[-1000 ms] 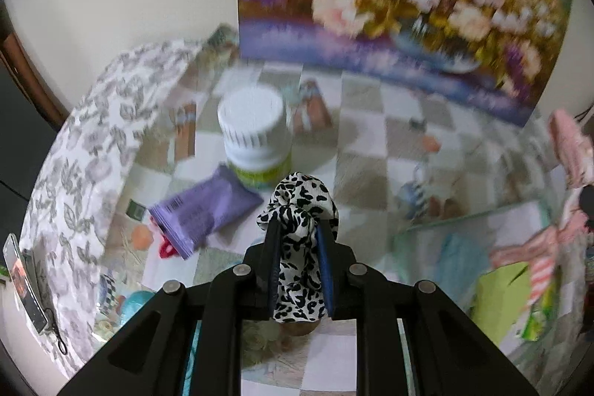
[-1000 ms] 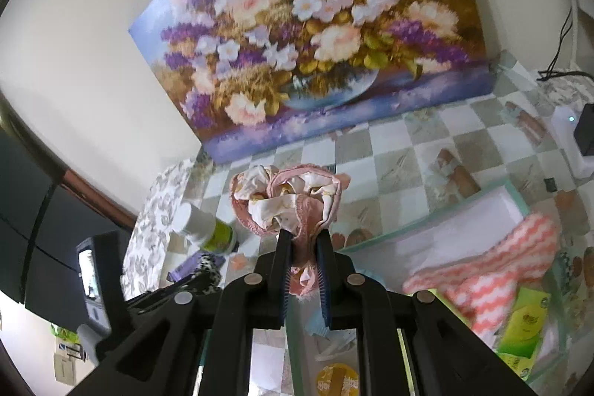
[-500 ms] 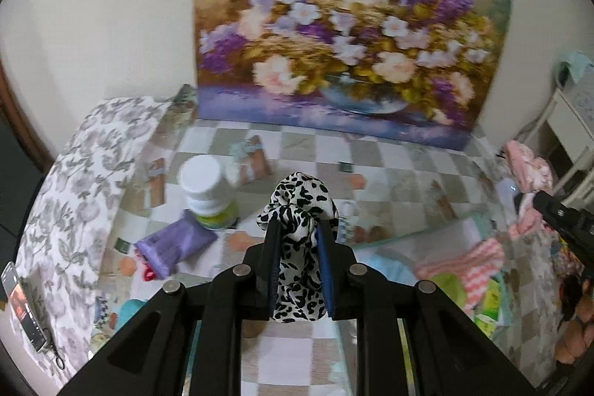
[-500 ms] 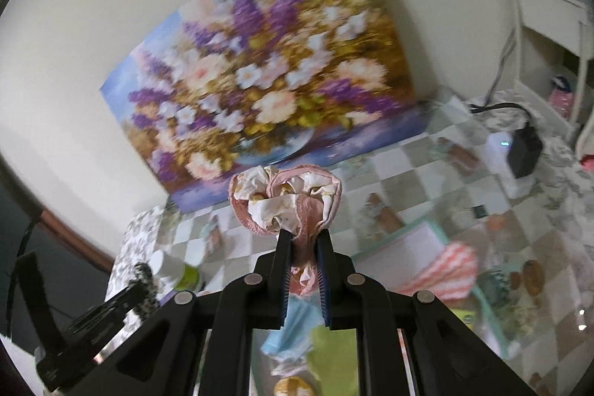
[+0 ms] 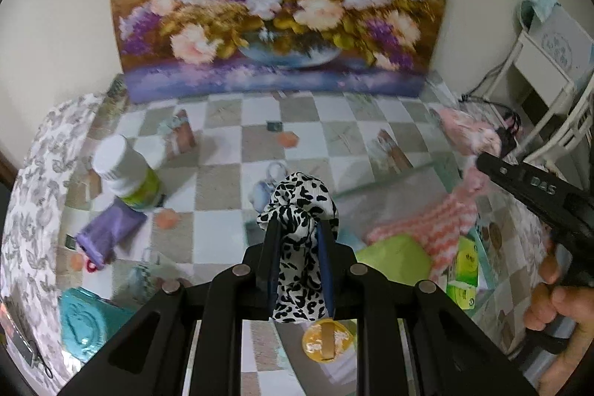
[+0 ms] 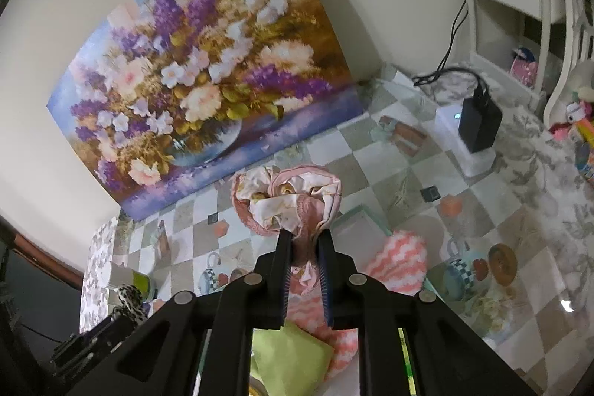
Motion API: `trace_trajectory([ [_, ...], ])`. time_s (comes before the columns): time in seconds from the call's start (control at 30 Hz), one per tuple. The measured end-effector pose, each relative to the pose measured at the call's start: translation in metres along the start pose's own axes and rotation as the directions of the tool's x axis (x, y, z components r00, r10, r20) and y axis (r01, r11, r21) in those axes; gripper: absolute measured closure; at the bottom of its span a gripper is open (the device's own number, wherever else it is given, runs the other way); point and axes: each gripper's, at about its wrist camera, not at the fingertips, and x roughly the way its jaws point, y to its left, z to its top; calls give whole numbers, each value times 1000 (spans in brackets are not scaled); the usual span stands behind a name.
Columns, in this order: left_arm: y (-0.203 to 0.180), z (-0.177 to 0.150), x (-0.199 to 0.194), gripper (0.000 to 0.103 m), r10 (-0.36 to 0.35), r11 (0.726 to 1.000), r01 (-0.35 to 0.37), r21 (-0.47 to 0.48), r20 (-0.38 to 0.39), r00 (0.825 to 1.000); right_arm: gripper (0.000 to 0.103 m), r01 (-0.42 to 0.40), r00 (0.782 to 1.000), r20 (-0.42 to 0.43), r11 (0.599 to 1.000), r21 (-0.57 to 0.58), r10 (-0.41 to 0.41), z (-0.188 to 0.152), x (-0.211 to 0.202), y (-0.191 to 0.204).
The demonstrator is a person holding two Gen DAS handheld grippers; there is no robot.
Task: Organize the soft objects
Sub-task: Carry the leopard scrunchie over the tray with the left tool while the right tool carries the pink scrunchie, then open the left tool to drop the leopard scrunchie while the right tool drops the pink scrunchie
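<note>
In the left wrist view the left gripper sits at lower centre, its two fingers pinched narrow on a black-and-white spotted scrunchie, whose gathered, silky loop bulges above the fingertips while a tail of it hangs down between them. In the right wrist view the right gripper is likewise clamped on a pink scrunchie, a ruffled ring of cream floral fabric with pink trim that puffs out above the tips at the frame's centre. Below both grippers lies a shallow pale-green tray on a checkered tablecloth; inside it are a coral-and-white zigzag cloth, fluffy and crumpled, and a flat lime-green cloth. At middle left of the left view a white-capped bottle stands, with a smooth purple packet lying just below it. A floral painting leans against the wall across the top of the frame.
</note>
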Motion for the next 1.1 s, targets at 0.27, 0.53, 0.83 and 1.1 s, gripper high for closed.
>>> trace_trajectory([
  [0.27,-15,-13,30,83,-7,1000,9,19,-76,997,88,38,995,-95,999,-36,-42,-21,50,-6],
  [0.53,-20,-31,66,82,-9,1000,12,15,-196,981,86,141,958,-258,989,34,-128,-39,80,-28],
  [0.83,-24,-43,85,81,13,1000,-6,30,-254,967,86,179,930,-328,984,14,-164,-49,89,-32],
  [1.1,-20,-43,87,61,7,1000,-7,0,-281,960,54,204,909,-366,979,-26,-200,-52,97,-26],
])
